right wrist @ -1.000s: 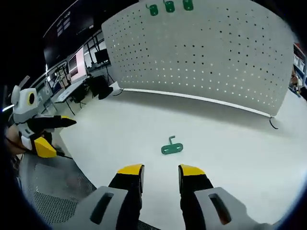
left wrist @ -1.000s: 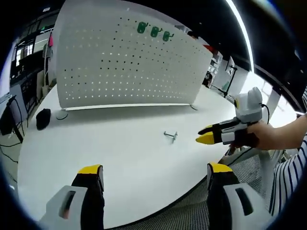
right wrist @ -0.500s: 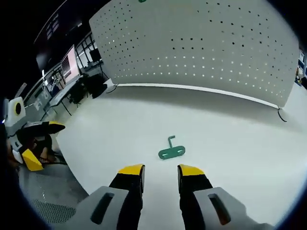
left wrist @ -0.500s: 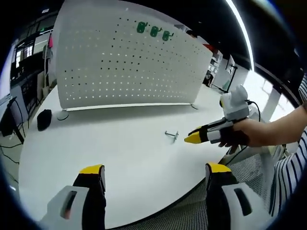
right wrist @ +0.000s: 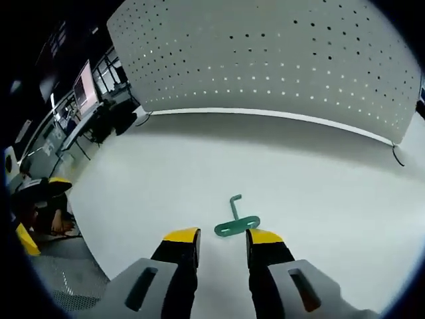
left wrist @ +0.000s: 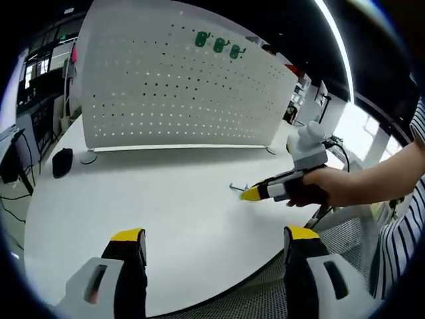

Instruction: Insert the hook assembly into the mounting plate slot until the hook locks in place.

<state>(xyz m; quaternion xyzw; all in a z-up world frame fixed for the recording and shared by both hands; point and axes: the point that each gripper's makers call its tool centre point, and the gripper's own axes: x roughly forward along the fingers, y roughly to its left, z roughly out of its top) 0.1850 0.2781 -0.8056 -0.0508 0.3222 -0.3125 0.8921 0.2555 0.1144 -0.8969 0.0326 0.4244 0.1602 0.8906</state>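
right tool [right wrist: 222, 237] nearer, narrowly parted before flat hook [right wrist: 236, 222], stem pointing away

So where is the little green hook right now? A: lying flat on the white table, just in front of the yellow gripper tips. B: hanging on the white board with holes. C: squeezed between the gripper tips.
A: the green hook lies flat on the white table, just ahead of the open right gripper, not pinched by it.
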